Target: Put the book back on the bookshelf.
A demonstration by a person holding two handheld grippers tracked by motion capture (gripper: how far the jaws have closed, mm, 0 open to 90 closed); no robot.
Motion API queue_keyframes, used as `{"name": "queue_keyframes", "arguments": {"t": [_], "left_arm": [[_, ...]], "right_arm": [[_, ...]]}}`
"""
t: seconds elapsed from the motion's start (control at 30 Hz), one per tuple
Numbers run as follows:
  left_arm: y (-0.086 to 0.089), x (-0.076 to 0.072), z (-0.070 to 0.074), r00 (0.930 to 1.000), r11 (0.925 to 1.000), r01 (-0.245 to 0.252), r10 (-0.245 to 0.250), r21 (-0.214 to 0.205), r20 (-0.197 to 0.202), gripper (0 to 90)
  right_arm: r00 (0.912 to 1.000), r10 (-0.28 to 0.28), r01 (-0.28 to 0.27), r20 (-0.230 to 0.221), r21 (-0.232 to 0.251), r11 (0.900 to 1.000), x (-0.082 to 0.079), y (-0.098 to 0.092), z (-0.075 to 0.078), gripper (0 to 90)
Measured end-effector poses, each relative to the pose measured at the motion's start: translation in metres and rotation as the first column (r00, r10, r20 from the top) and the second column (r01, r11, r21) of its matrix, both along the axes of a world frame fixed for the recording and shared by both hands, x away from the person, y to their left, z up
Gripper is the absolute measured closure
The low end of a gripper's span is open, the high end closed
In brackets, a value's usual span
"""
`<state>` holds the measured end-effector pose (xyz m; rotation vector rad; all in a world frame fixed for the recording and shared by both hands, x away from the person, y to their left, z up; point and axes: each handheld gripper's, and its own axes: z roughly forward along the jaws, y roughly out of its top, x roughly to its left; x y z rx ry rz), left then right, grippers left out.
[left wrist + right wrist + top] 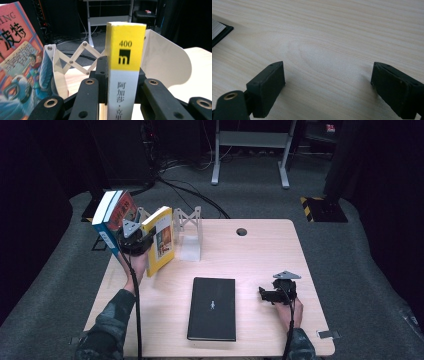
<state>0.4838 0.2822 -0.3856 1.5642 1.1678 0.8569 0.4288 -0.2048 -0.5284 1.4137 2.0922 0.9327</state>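
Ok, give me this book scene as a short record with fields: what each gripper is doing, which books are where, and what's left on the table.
left gripper: shut on the yellow book by its spine, held upright
right gripper: open, nothing between the jaws, low over the table
bookstand: white, expanding, at the table's far left
red and blue book: leaning at the stand's left end
black book: flat on the table, near edge

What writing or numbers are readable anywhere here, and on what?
"400": yellow top of the spine of the yellow book gripped in the left claw.
"m", in a black square: same spine, below it.
"阿加莎·克": white lower part of the spine.
"ING" and "波特": cover of the red book.
Black book: small white mark, too small to read.
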Motion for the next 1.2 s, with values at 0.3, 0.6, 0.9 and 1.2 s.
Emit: {"name": "queue_keyframes", "arguments": {"t": [0.3,0.6,0.9,1.2], "left_arm": [[0.014,-0.023,-0.004,0.9991,0.9999,0.01,-0.01,0.009,-0.041,74.4],[0.025,-0.032,-0.004,0.9942,0.9995,0.029,-0.027,0.016,-0.104,72.9],[0.028,-0.031,-0.002,0.9892,0.9984,0.049,-0.045,0.027,-0.14,65.3],[0.024,-0.02,0.009,0.9887,0.9971,0.049,-0.04,0.059,-0.145,56.0]], "right_arm": [[1.0,-0.003,0.003,-0.002,0.003,1.0,0.0,0.001,0.0,11.5],[1.0,-0.004,0.004,-0.001,0.003,1.0,0.0,0.001,0.0,11.6],[1.0,-0.002,0.002,0.001,0.005,1.0,0.0,0.001,0.0,11.9],[1.0,-0.001,0.001,0.001,0.005,1.0,0.0,0.001,0.0,12.0]]}}
